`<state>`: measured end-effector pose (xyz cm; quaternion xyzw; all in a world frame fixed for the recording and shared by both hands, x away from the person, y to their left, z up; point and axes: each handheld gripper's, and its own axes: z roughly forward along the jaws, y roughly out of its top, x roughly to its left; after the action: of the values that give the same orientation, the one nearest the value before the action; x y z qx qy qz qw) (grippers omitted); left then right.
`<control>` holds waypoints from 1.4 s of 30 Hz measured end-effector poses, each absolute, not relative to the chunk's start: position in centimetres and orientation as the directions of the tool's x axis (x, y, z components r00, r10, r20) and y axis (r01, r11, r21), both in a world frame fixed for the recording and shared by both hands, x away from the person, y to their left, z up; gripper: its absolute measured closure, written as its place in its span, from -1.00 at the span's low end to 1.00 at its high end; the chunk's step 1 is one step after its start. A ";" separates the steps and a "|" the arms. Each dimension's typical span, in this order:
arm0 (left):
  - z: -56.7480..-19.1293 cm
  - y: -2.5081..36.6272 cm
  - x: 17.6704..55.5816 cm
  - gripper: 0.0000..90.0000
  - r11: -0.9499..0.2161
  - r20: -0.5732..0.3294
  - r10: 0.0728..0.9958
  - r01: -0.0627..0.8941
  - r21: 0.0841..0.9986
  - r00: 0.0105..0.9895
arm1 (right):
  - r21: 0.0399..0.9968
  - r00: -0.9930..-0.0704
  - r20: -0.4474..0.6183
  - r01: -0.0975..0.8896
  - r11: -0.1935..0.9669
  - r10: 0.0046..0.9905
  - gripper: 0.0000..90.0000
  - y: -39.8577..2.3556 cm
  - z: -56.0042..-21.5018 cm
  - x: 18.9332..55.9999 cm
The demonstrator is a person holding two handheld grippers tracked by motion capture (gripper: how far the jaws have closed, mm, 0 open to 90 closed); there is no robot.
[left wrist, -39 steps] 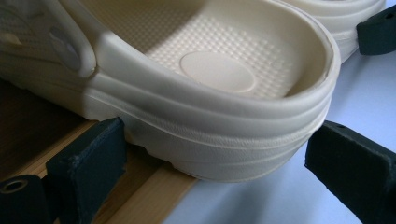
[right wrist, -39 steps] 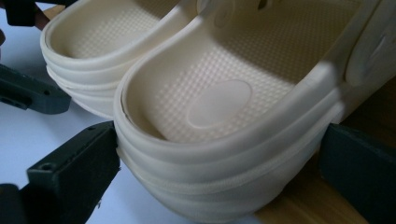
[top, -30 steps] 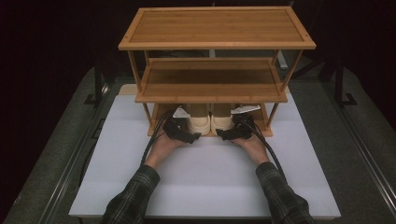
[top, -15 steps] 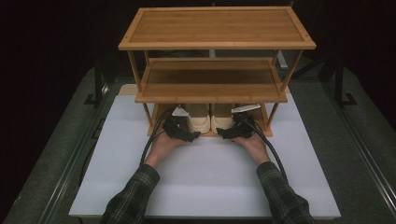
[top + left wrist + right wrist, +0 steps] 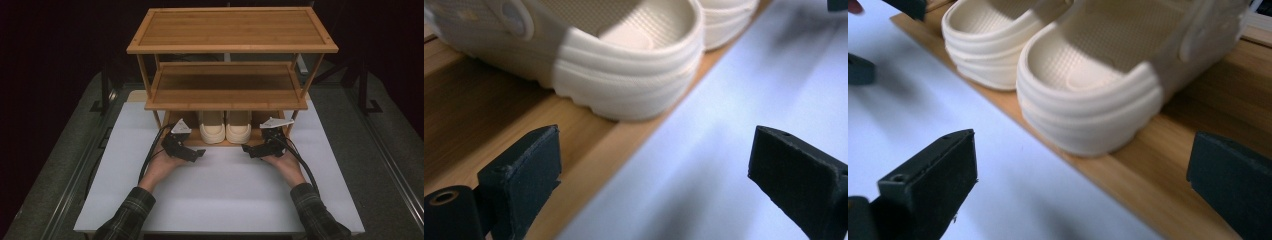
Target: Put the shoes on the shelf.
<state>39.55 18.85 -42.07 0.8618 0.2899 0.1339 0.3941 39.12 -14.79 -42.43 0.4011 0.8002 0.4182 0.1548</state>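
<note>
Two cream clogs stand side by side on the bottom shelf of a bamboo rack [image 5: 227,102], heels toward me: the left clog [image 5: 212,127] and the right clog [image 5: 238,127]. My left gripper [image 5: 194,154] lies on the white table just in front of the shelf edge, left of the clogs, open and holding nothing. In the left gripper view its jaws [image 5: 654,175] stand wide apart below the left clog's heel [image 5: 629,75]. My right gripper [image 5: 249,149] mirrors it on the right, open. The right gripper [image 5: 1080,185] faces the right clog's heel [image 5: 1088,105].
The rack has three tiers; its middle shelf [image 5: 226,106] overhangs the clogs closely. A white table top [image 5: 225,195] stretches toward me, with grey floor and dark rails at both sides. Black cables [image 5: 150,160] trail from the grippers.
Both hands have drawn back a little from the bottom shelf toward me. The clogs have stayed where they were.
</note>
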 end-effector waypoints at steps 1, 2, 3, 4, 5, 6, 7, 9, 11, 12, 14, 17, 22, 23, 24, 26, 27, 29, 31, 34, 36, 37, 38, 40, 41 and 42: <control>-41.9 19.2 39.2 -0.85 -0.522 0.008 0.604 0.388 0.760 0.797 | 0.796 -0.631 0.079 0.506 0.332 0.772 -1.00 -15.1 -42.4 38.7; -41.7 19.6 38.7 -0.85 -0.517 0.009 0.609 0.388 0.763 0.793 | 0.797 -0.630 0.077 0.505 0.332 0.773 -1.00 -15.4 -42.3 38.3; -41.7 20.0 38.2 -0.85 -0.509 0.005 0.613 0.390 0.767 0.790 | 0.794 -0.631 0.072 0.505 0.338 0.772 -1.00 -15.8 -42.3 38.0; -41.6 20.3 37.8 -0.85 -0.508 0.007 0.612 0.386 0.770 0.790 | 0.794 -0.632 0.075 0.506 0.337 0.772 -1.00 -16.1 -42.3 37.6; -41.6 20.8 37.3 -0.85 -0.515 0.015 0.612 0.383 0.767 0.791 | 0.798 -0.631 0.066 0.499 0.338 0.773 -1.00 -16.4 -42.3 37.1; -41.5 21.2 36.9 -0.85 -0.522 0.025 0.613 0.381 0.763 0.790 | 0.798 -0.628 0.057 0.496 0.343 0.776 -1.00 -16.7 -42.2 36.7; -41.4 21.8 36.2 -0.85 -0.530 0.034 0.612 0.377 0.759 0.790 | 0.796 -0.625 0.057 0.499 0.343 0.778 -1.00 -17.0 -42.1 36.3; -41.4 22.8 35.2 -0.85 -0.535 0.046 0.616 0.375 0.757 0.787 | 0.801 -0.620 0.043 0.490 0.344 0.784 -1.00 -17.8 -42.0 35.4; -41.3 23.7 34.4 -0.85 -0.530 0.046 0.621 0.376 0.760 0.782 | 0.802 -0.617 0.037 0.488 0.345 0.786 -1.00 -18.6 -41.9 34.7; -41.3 24.3 33.9 -0.85 -0.532 0.052 0.622 0.374 0.759 0.781 | 0.799 -0.613 0.043 0.495 0.342 0.789 -1.00 -19.0 -42.0 34.3; -41.3 25.3 33.0 -0.85 -0.548 0.072 0.625 0.371 0.749 0.777 | 0.790 -0.613 0.040 0.503 0.350 0.789 -1.00 -19.8 -42.2 33.6; -41.5 26.6 31.6 -0.85 -0.552 0.075 0.629 0.377 0.743 0.774 | 0.783 -0.606 0.030 0.509 0.358 0.795 -1.00 -20.7 -42.5 32.3; -42.1 28.4 29.6 -0.85 -0.581 0.092 0.631 0.391 0.714 0.770 | 0.776 -0.593 0.021 0.517 0.362 0.805 -1.00 -22.4 -42.7 30.4; -42.2 28.7 29.3 -0.85 -0.583 0.092 0.634 0.396 0.710 0.768 | 0.773 -0.591 0.022 0.522 0.361 0.807 -1.00 -22.7 -42.8 30.0; -42.4 28.9 29.0 -0.85 -0.587 0.095 0.635 0.398 0.705 0.767 | 0.766 -0.588 0.023 0.530 0.363 0.809 -1.00 -23.1 -42.9 29.7; -42.7 29.6 28.4 -0.85 -0.592 0.094 0.641 0.413 0.693 0.761 | 0.755 -0.583 0.017 0.541 0.372 0.813 -1.00 -23.9 -43.3 29.0; -42.9 29.9 28.2 -0.85 -0.593 0.091 0.644 0.421 0.687 0.759 | 0.750 -0.580 0.011 0.544 0.377 0.815 -1.00 -24.2 -43.5 28.7; -43.2 30.6 27.7 -0.85 -0.595 0.087 0.649 0.433 0.677 0.756 | 0.742 -0.570 -0.001 0.550 0.382 0.822 -1.00 -24.9 -43.8 28.2; -43.4 31.1 27.4 -0.85 -0.592 0.086 0.658 0.444 0.672 0.748 | 0.739 -0.553 0.004 0.563 0.370 0.833 -1.00 -25.8 -44.1 27.7; -43.8 31.8 27.1 -0.86 -0.587 0.080 0.669 0.460 0.666 0.739 | 0.728 -0.538 0.009 0.581 0.363 0.843 -1.00 -26.8 -44.5 27.3; -44.2 32.3 26.9 -0.85 -0.584 0.076 0.679 0.474 0.659 0.731 | 0.715 -0.537 -0.001 0.589 0.376 0.843 -1.00 -27.2 -44.9 27.2; -44.4 32.6 26.9 -0.86 -0.572 0.065 0.682 0.476 0.668 0.729 | 0.707 -0.539 -0.010 0.592 0.387 0.843 -1.00 -27.3 -45.1 27.2; -44.5 32.8 26.8 -0.86 -0.565 0.058 0.684 0.479 0.672 0.727 | 0.698 -0.540 -0.018 0.596 0.397 0.842 -1.00 -27.4 -45.4 27.2; -44.6 33.0 26.8 -0.86 -0.552 0.048 0.691 0.483 0.679 0.722 | 0.692 -0.539 -0.016 0.602 0.399 0.842 -1.00 -27.5 -45.7 27.2; -44.6 33.1 26.8 -0.86 -0.554 0.051 0.691 0.482 0.679 0.721 | 0.690 -0.536 -0.003 0.610 0.390 0.844 -1.00 -27.6 -45.7 27.2; -44.6 33.1 26.8 -0.86 -0.553 0.056 0.695 0.483 0.679 0.717 | 0.689 -0.536 0.002 0.613 0.387 0.844 -1.00 -27.6 -45.7 27.3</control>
<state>26.81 33.09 -44.59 0.8663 0.3401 0.1611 0.3285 27.30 -27.59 -45.69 0.4478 0.8136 0.3254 0.1780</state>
